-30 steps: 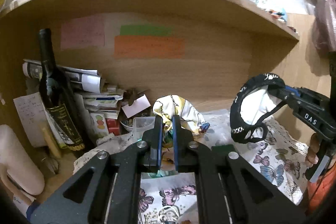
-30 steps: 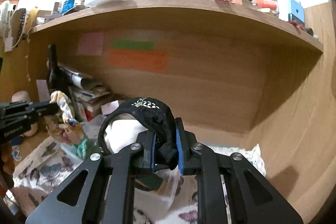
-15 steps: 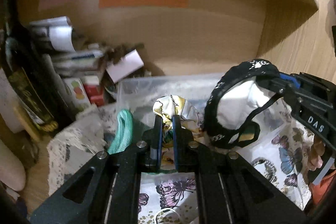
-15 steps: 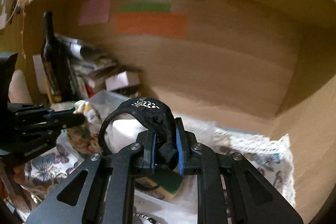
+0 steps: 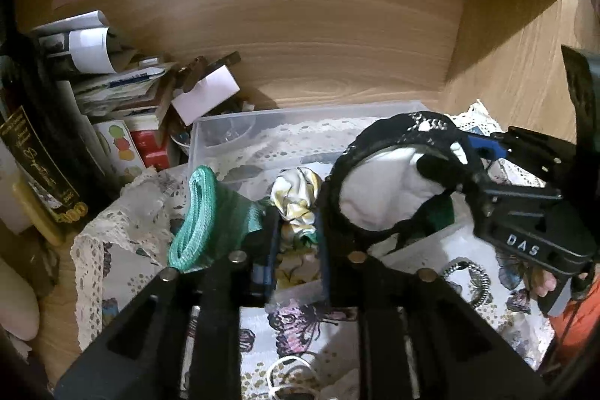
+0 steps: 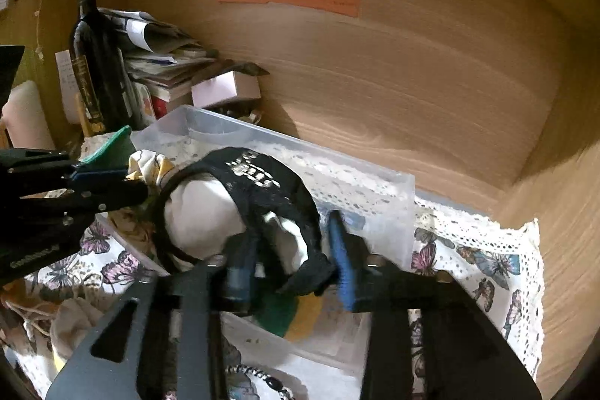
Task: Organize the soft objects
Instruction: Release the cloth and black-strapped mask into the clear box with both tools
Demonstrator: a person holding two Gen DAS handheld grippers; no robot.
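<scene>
Landmark: clear plastic storage bin [image 5: 225,134].
Left gripper [image 5: 296,231]: fingers slightly parted, floral yellow-white fabric scrunchie [image 5: 296,201] between them, over the bin.
Right gripper [image 6: 288,272]: fingers spread, black-and-white cloth pouch [image 6: 240,205] draped loosely between, above the bin.
Risk: pouch strap may snag a finger and be dragged out on withdrawal.

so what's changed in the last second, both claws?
Both claws came down from shelf height to the clear plastic bin. The right claw has opened, and the black-and-white cap now sits loose between its fingers over the bin. The left claw has opened too, with the floral scrunchie between its fingers. The wine bottle and paper stack haven't moved.
</scene>
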